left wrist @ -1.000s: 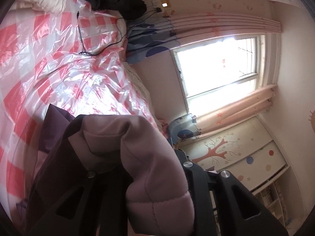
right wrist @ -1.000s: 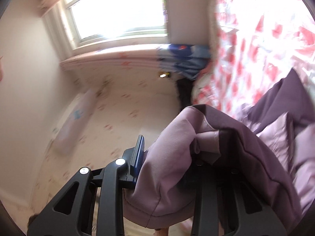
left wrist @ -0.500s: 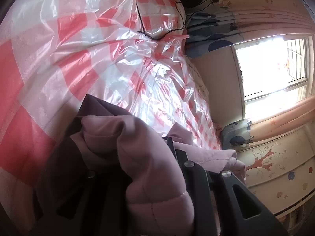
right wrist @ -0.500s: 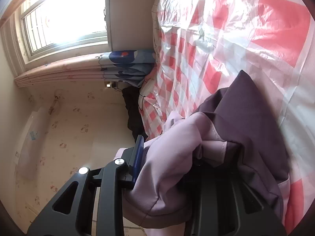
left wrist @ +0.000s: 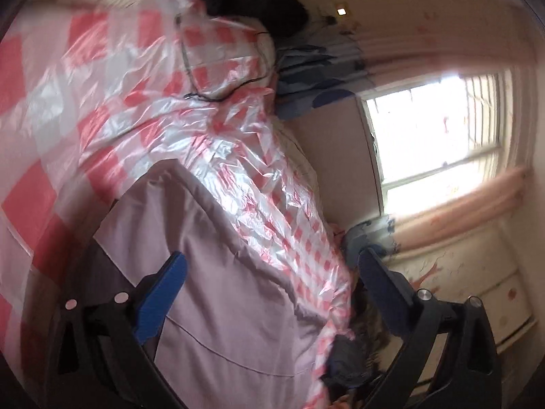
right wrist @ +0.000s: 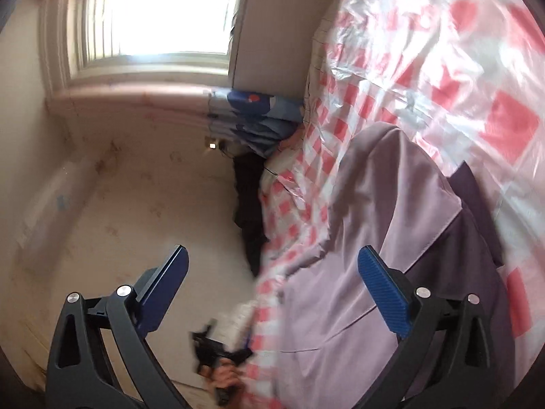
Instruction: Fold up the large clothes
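A lilac padded jacket [left wrist: 221, 279] with a dark purple lining lies folded on the bed's red-and-white checked plastic sheet [left wrist: 102, 95]. It also shows in the right wrist view [right wrist: 374, 255]. My left gripper [left wrist: 272, 272] is open and empty above the jacket. My right gripper [right wrist: 272, 269] is open and empty above the jacket's edge and the bed's side. The left gripper, held in a hand, shows blurred low in the right wrist view [right wrist: 221, 364].
A black garment [left wrist: 259, 3] and a thin black cable [left wrist: 218, 95] lie at the bed's far end. A bright window [left wrist: 432, 136] with pink curtains, a blue patterned curtain [right wrist: 255, 116] and a white cabinet [left wrist: 477, 296] stand beyond the bed.
Both grippers have opened and let go of the jacket, which now lies flat on the checked sheet. Both have drawn back from it.
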A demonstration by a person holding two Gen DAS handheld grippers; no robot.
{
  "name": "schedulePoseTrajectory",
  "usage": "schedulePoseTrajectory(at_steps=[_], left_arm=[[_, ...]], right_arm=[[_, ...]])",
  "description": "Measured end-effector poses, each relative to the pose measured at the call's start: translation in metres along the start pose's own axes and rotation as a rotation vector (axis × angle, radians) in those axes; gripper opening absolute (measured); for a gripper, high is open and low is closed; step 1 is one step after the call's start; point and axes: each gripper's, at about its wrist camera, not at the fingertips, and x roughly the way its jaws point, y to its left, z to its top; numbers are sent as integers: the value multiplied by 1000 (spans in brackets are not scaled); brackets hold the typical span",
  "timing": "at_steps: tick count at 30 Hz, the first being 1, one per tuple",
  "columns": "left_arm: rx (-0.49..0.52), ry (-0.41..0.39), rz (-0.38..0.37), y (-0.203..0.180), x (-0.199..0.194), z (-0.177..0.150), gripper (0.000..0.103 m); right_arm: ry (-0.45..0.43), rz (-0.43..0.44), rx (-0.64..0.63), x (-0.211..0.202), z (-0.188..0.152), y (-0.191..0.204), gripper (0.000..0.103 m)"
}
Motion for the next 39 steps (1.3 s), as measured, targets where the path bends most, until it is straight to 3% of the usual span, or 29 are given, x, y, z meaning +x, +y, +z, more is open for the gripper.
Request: schedulePoseTrajectory(at_steps=[4,8,12,15,18,21,24,26,29,31,33,36,38,39], left_arm=[[305,157,76,-50,48,-40,96],[512,285,152,-74,127,-86,96],[460,332,341,-41,206,-79,95],[394,340,387,-7,240,-63,95],[457,365,468,-5,258,-71,95],[492,370,489,-22,248,-73,95],[496,234,433,-52,196,-53,95],[537,159,490,-57,183,-38,95],[451,199,552,-11,199,-20,95],[357,243,517,31,214,-19,95],[380,222,530,37,223,-24,96],[419,257,592,34,233,-28,96],[426,261,602,21,218,-26,96],[421,238,582,10,201,-26,96]], right_arm=[[176,-313,-389,74,-27,58,96],[336,-536,-660,175,-55,66,96],[392,-707,-721,254,-55,17,96],[382,-723,-656,277,-37,-16,96],[422,-760,-657,287,-32,-25,97],[450,-765,-657,279,-31,-11,97],[302,-700,-738,247,-24,31,97],[266,-761,-758,243,-11,31,97],[351,-810,-605,253,10,-32,97],[324,-713,-495,248,18,-56,97],[326,-715,-480,254,22,-63,97],[364,-722,-459,255,26,-66,97],[389,-741,-467,244,27,-49,96],[350,-729,-467,230,26,-33,96]])
